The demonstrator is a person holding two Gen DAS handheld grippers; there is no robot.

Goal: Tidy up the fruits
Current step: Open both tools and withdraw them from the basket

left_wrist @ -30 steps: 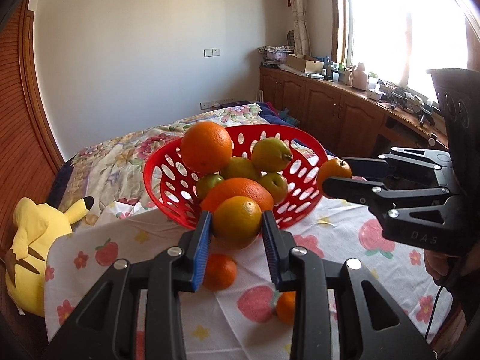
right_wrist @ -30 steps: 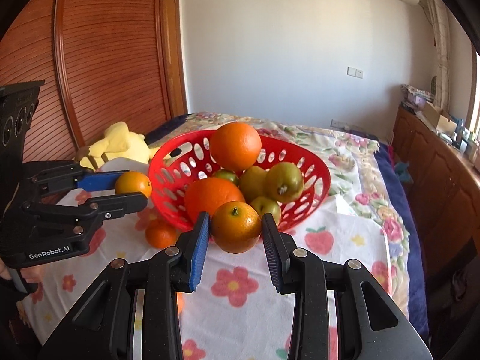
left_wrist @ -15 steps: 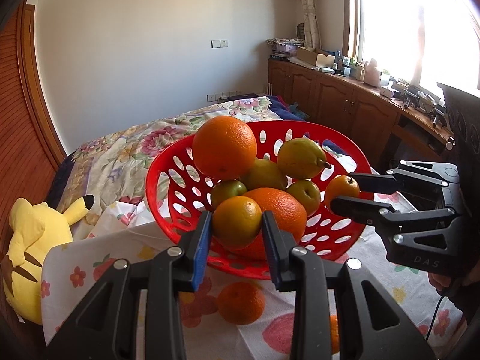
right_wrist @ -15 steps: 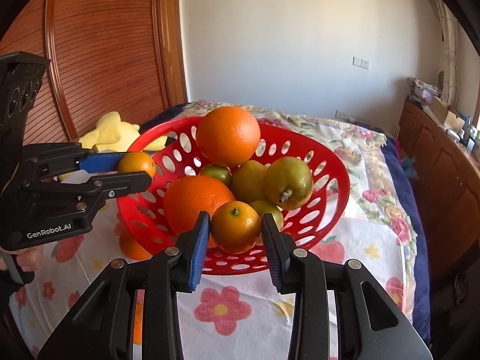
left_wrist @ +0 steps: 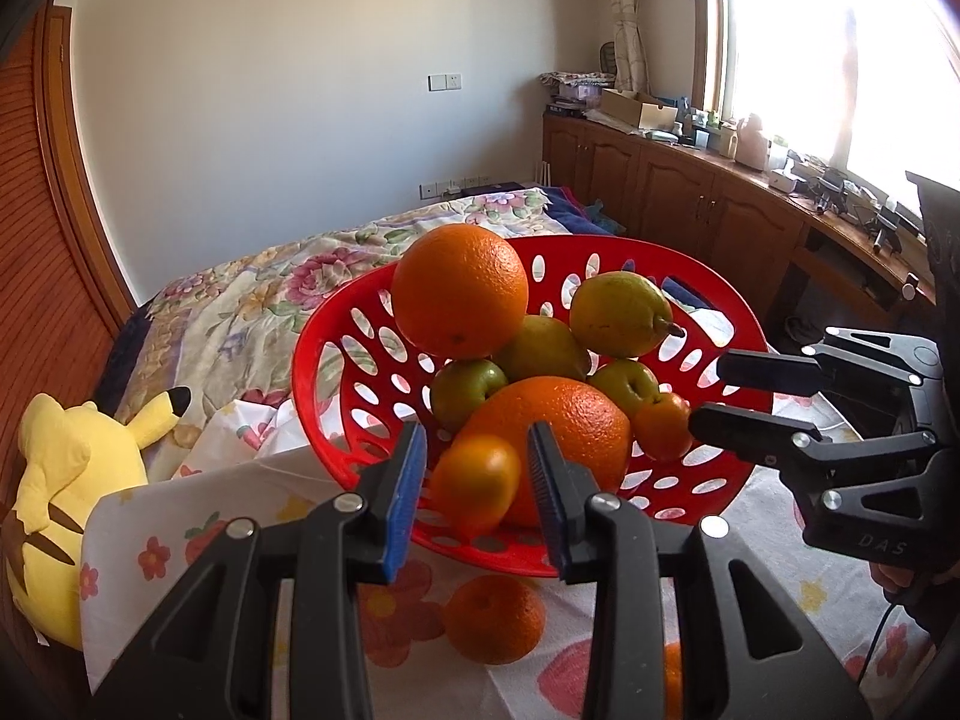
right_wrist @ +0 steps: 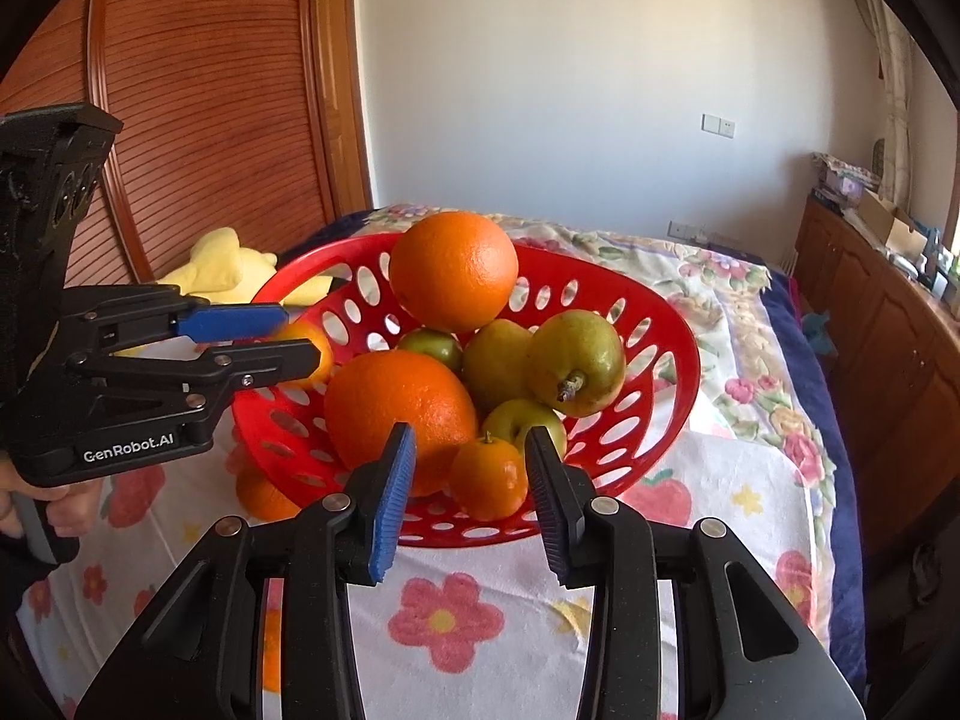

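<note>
In the left wrist view, the left gripper (left_wrist: 477,483) has its ribbed blue pads spread wide, with gaps on both sides of a small smooth mandarin (left_wrist: 477,486) that sits blurred between them inside the red basket (left_wrist: 318,384). The basket is glossy plastic, round, its wall pierced with oval holes, and it stands on a white tablecloth (left_wrist: 168,516) printed with flowers and strawberries. Piled in it are a dimpled large orange (left_wrist: 462,291) on top, a second big orange (left_wrist: 564,432) low at the front, two yellow-green pears (left_wrist: 618,315) and small green apples (left_wrist: 465,387). The right gripper (left_wrist: 702,393) reaches in from the right, its black fingers apart beside a second small mandarin (left_wrist: 660,426) at the basket's inner wall. A loose mandarin (left_wrist: 495,618) lies on the cloth just in front of the basket. A soft yellow plush toy (left_wrist: 66,480) lies to the left.

In the right wrist view, the right gripper (right_wrist: 471,480) stands wide open around its mandarin (right_wrist: 487,477) (green stem nub up), which rests in the basket (right_wrist: 672,360) against the lower orange (right_wrist: 402,408). The left gripper (right_wrist: 300,339) comes from the left, fingers parted, a blurred mandarin (right_wrist: 306,348) between them. Whether it touches them I cannot tell.
</note>
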